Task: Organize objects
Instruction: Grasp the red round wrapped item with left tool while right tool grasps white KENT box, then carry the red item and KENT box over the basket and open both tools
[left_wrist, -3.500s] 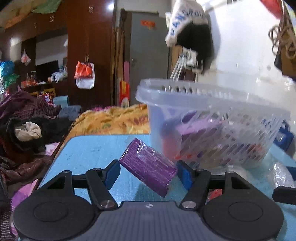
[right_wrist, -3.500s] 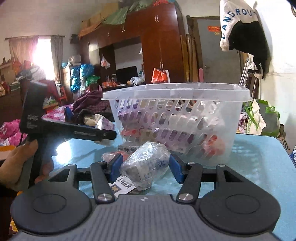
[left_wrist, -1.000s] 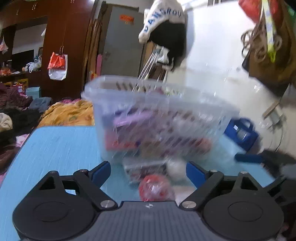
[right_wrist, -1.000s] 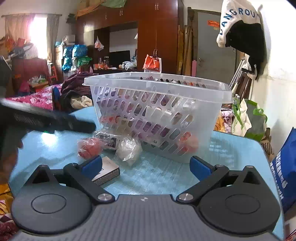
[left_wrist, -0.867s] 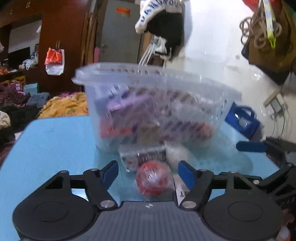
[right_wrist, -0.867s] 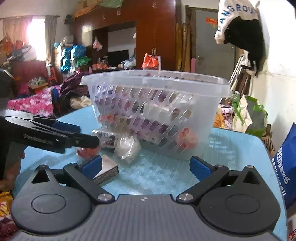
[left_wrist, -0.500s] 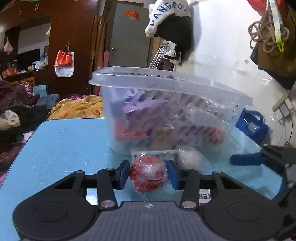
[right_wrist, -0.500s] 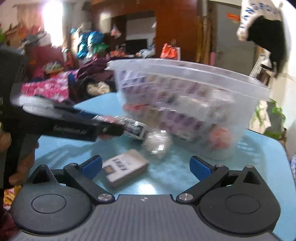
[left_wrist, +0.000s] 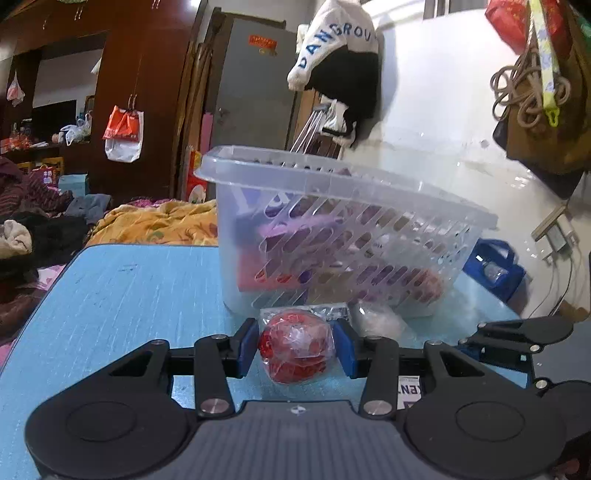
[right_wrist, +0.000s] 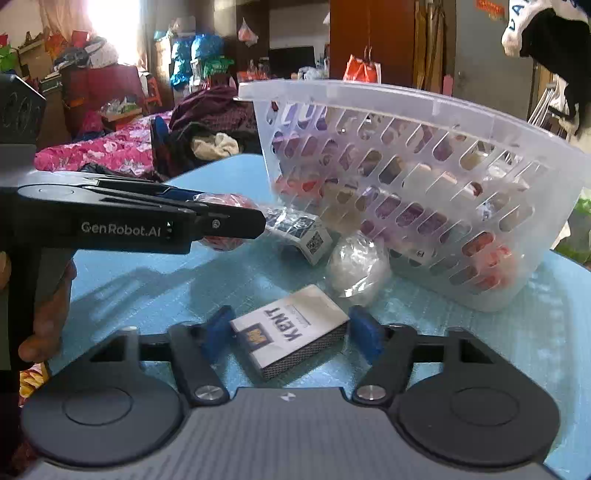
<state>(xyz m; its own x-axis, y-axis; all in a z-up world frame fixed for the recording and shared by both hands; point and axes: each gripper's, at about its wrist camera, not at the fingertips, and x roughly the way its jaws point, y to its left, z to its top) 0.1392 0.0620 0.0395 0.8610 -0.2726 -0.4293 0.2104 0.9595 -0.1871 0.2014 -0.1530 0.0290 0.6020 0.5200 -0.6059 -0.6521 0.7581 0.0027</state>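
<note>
A clear plastic basket (left_wrist: 347, 192) (right_wrist: 424, 122) holding several wrapped items stands on the blue table (left_wrist: 129, 295). My left gripper (left_wrist: 295, 349) is shut on a red ball wrapped in clear plastic (left_wrist: 295, 349), just in front of the basket; it shows from the side in the right wrist view (right_wrist: 221, 221). My right gripper (right_wrist: 291, 328) has its blue pads on both sides of a white "KENT" box (right_wrist: 290, 330) lying on the table, touching or nearly touching it.
A white plastic-wrapped ball (right_wrist: 356, 267) and a small wrapped box with a QR code (right_wrist: 299, 230) lie against the basket's foot. A bed with an orange blanket (left_wrist: 155, 221) lies beyond the table. A white wall (left_wrist: 443, 129) is to the right.
My left gripper closed on the red ball. My right gripper moved forward and down and narrowed from wide open around the KENT box.
</note>
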